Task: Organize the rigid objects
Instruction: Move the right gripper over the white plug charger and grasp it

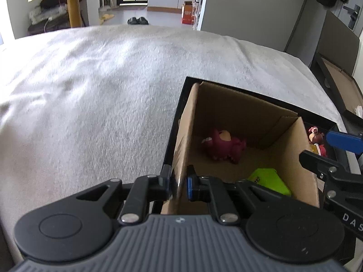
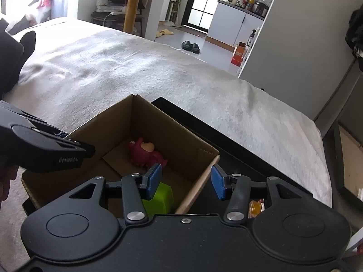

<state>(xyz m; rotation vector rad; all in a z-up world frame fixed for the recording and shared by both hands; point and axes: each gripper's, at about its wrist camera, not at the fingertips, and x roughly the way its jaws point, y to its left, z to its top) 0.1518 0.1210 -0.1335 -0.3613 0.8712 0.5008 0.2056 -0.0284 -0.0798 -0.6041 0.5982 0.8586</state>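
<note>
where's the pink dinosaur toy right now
The pink dinosaur toy lies on the floor of the cardboard box, toward its far side in both wrist views, beyond the lime green block.

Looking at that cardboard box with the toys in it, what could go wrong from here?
1. The left gripper pinches only the thin wall of the cardboard box; a tug might bend the wall or tip the box.
2. The right gripper hangs open over the box's other wall, above the green block; lowering it carelessly could crush that edge.
3. If the box tilts, the pink dinosaur toy could slide or tumble out onto the bed.
</note>
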